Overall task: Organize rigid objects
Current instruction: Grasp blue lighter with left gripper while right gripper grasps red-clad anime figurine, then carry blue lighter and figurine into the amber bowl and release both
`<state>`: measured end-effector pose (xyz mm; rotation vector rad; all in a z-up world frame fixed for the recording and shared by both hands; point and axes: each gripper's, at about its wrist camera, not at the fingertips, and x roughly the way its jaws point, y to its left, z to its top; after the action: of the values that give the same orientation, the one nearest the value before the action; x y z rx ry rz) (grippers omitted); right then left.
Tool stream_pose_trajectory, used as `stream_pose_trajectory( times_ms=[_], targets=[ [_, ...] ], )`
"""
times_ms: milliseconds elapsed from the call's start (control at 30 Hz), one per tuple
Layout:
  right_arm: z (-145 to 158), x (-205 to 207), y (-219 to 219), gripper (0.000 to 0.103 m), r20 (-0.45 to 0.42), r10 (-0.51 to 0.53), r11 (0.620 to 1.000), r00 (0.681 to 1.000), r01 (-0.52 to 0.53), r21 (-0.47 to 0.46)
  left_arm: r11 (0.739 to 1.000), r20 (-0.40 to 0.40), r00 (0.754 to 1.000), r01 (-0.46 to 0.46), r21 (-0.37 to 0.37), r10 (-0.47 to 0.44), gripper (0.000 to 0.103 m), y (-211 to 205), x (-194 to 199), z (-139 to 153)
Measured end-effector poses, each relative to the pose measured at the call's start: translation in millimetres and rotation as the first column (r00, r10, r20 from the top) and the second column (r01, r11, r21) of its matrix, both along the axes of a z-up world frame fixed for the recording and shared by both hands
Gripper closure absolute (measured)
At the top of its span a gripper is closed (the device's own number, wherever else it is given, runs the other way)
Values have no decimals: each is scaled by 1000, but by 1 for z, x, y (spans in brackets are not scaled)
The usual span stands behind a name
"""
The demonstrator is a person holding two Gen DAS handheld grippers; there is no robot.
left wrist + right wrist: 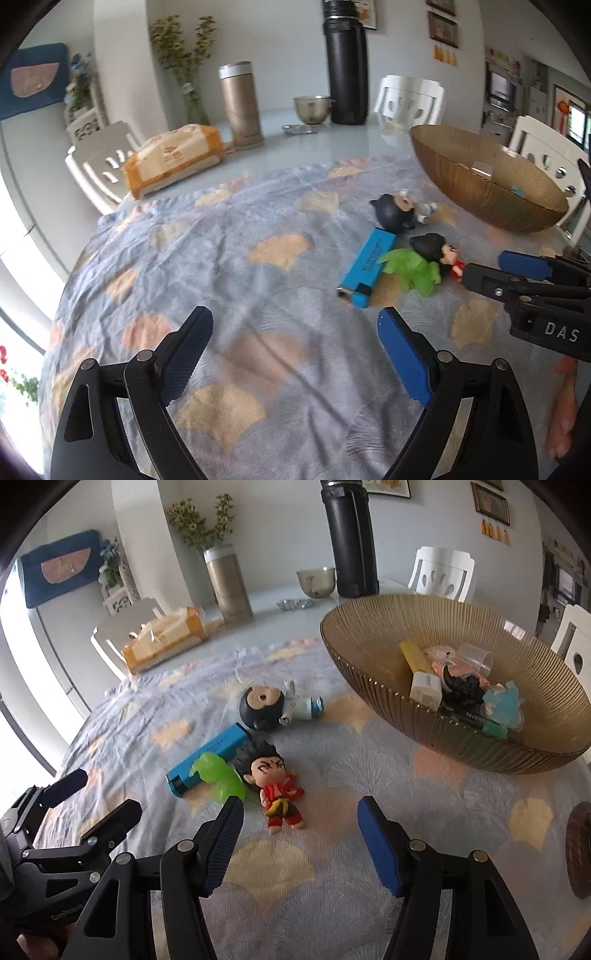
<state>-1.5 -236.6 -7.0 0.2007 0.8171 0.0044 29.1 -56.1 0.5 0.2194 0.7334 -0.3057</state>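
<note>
- Facing the red-clad figurine (282,794), your right gripper (299,819) has its fingers spread wide and holds nothing.
- Note the figurine's position: flat on the patterned cloth (369,849), just ahead of the fingertips and slightly toward the left finger, head away from you, feet nearest.
- Judge its long axis as running roughly along your approach line, so the fingers would close across its body.
- Observe the green plastic piece (218,779) and the blue lighter (207,760) touching or overlapping beside its head; a dark-haired white figurine (275,705) lies farther off.
- Your left gripper (291,354) is also wide apart and empty, well short of the objects; the right is nearer.
- Locate the ribbed bowl (369,627) ahead and right, already holding several items; it is the likely destination.
</note>
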Motion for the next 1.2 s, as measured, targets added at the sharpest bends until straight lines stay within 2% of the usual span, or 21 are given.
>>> stream_pose_trajectory(
  times_ms=[67,167,233,300,400,433,500,567,600,700,733,767,800,933,1100,1200],
  targets=[
    [0,0,1,45,1,7,1000,1000,-7,-2,999,-24,999,30,23,-30,13,-8,3,0],
    [-2,3,5,51,-15,32,999,999,-32,-4,986,-35,997,67,152,-63,13,-29,7,-2],
    [-5,6,7,52,-37,38,999,999,-38,0,975,-34,999,48,216,-42,22,-39,14,-3],
    [-10,14,5,52,-89,45,999,995,-43,22,975,-48,996,77,210,-69,28,-46,21,-1],
    [-8,24,2,54,-120,56,998,991,-56,1,959,-75,991,129,253,-113,29,-59,33,-7],
    [-7,28,2,54,-136,62,998,989,-62,3,955,-83,989,140,260,-123,34,-62,37,-10],
    [-7,35,3,54,-154,88,996,984,-89,-3,957,-102,985,161,242,-140,40,-65,46,-13],
    [-7,41,2,55,-144,89,996,986,-91,-9,964,-106,983,167,206,-148,43,-65,53,-13],
    [-8,42,1,55,-133,85,996,987,-86,-4,969,-114,982,170,178,-151,47,-64,57,-13],
    [-10,44,1,55,-92,75,997,993,-74,6,978,-156,969,202,49,-192,74,-59,63,-14],
    [-10,43,3,55,-87,78,997,993,-79,-10,979,-155,969,198,39,-190,76,-59,63,-15],
    [-9,43,6,61,-84,87,996,993,-89,-23,980,-148,971,195,43,-187,77,-59,60,-15],
    [-10,42,9,72,-84,105,994,991,-107,-21,980,-145,972,195,45,-187,80,-60,58,-15],
    [-7,37,13,74,-69,86,992,994,-92,-82,987,-162,975,158,18,-153,81,-48,47,-13],
    [-2,30,9,74,-39,77,994,996,-80,-78,997,-174,982,71,-15,-73,81,-14,23,-11],
    [-3,16,12,74,-70,84,993,994,-89,-80,999,-184,983,19,-31,-24,81,8,3,-10]
  ],
)
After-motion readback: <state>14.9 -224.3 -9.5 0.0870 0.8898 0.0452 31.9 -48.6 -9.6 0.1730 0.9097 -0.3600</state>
